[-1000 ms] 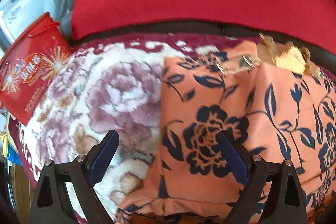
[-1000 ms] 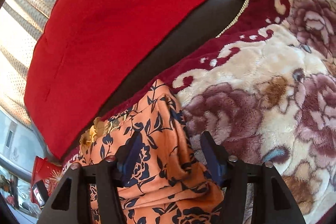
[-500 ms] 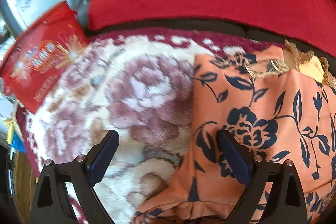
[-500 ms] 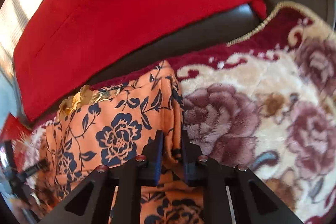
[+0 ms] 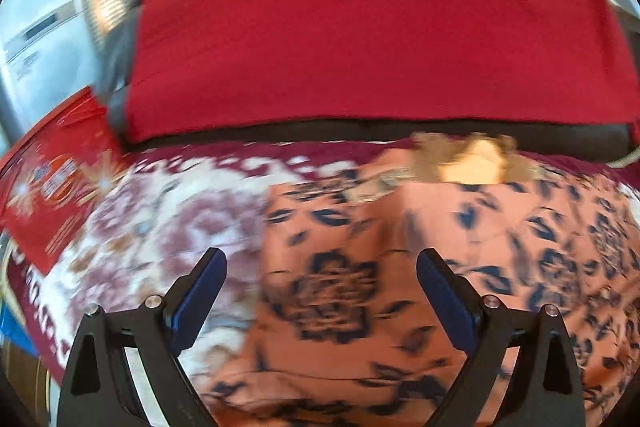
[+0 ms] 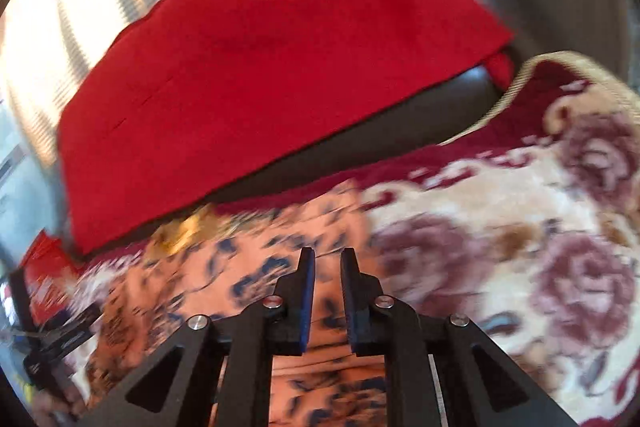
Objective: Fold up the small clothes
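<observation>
Right hand-held gripper [image 6: 326, 267] just snapped from wide apart to pinched on the right edge of the orange floral garment [image 6: 224, 279], fabric between the pads. Left hand-held gripper [image 5: 320, 279] still spread wide, hovering over the garment's left edge, nothing gripped. Garment lies on the floral blanket [image 6: 520, 227], red cushion [image 6: 260, 67] behind. Reads as the fold's first grab; left pinch pending.

A small orange garment [image 5: 400, 259] with dark blue flowers and a gold-trimmed neckline lies rumpled on the floral blanket [image 5: 168, 211].
</observation>
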Action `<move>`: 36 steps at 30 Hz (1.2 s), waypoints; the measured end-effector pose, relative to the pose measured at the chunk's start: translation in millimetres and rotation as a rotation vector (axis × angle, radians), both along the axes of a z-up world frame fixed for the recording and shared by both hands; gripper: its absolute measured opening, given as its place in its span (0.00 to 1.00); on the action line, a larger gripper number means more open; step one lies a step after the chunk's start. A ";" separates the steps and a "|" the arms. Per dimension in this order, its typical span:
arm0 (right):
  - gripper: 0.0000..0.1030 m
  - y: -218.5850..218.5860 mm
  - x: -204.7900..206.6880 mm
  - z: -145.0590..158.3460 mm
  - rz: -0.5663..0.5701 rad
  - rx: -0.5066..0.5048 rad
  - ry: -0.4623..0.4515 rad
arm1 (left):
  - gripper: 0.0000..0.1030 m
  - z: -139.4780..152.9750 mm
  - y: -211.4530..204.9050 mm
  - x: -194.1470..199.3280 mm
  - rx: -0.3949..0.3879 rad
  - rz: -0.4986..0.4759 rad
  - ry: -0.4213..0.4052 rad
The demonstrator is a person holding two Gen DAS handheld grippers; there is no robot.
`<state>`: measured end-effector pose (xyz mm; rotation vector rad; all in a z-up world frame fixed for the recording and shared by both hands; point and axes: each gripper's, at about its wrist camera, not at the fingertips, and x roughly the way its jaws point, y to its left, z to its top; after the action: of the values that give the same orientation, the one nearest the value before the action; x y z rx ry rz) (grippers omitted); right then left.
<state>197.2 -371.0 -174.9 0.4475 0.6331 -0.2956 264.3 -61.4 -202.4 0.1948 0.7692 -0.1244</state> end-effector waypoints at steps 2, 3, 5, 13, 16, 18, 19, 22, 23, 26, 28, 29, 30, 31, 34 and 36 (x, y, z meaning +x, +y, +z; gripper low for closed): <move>0.15 14.5 14.8 -9.5 0.063 0.022 0.040 | 0.94 -6.9 -18.1 -2.4 0.024 -0.071 0.030; 0.15 20.6 22.6 -12.8 0.088 0.018 0.061 | 0.94 -10.8 -24.1 -1.8 0.034 -0.087 0.051; 0.15 34.9 34.5 -21.5 0.135 -0.002 0.121 | 0.94 -27.5 -36.6 2.8 0.084 -0.114 0.136; 0.16 49.2 33.1 -31.4 0.199 0.044 0.181 | 0.94 -16.3 -17.8 -1.4 0.012 -0.090 0.138; 0.55 46.3 25.4 -30.9 0.224 0.079 0.161 | 0.94 -25.0 -15.8 -5.5 0.034 -0.104 0.176; 0.73 49.2 26.5 -43.9 0.225 0.109 0.226 | 0.94 -33.5 -15.3 -6.8 0.074 -0.100 0.192; 0.73 50.5 23.6 -42.3 0.226 0.088 0.217 | 0.94 -33.9 -11.9 -9.1 0.075 -0.094 0.187; 0.73 51.6 4.6 -21.6 0.225 0.050 0.136 | 0.94 -22.3 6.0 -19.2 0.034 -0.079 0.154; 0.73 49.5 -4.8 -15.7 0.220 0.058 0.102 | 0.94 -17.1 14.2 -22.2 0.019 -0.068 0.140; 0.74 40.9 -41.0 -5.4 0.190 0.106 0.036 | 0.94 -8.0 42.6 -38.9 -0.035 -0.025 0.109; 0.74 40.0 -59.4 -2.8 0.176 0.104 0.029 | 0.94 -6.5 63.8 -48.4 -0.079 0.004 0.111; 0.74 39.6 -69.9 -1.7 0.170 0.095 0.032 | 0.94 -5.0 73.9 -55.3 -0.099 0.020 0.110; 0.74 40.0 -78.3 -1.0 0.164 0.089 0.034 | 0.94 -4.2 79.7 -58.8 -0.105 0.030 0.106; 0.74 40.0 -89.1 0.3 0.155 0.083 0.038 | 0.94 -3.3 88.2 -64.9 -0.105 0.048 0.098; 0.74 45.0 -124.0 3.8 0.109 0.043 0.066 | 0.94 -2.8 108.8 -81.8 -0.108 0.086 0.090; 0.74 51.9 -141.5 0.5 0.084 0.025 0.111 | 0.94 -7.5 121.2 -89.0 -0.117 0.103 0.094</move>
<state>55.7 -319.2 -174.4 0.4290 0.7631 -0.2343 175.3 59.8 -209.9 0.0385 0.8618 -0.0810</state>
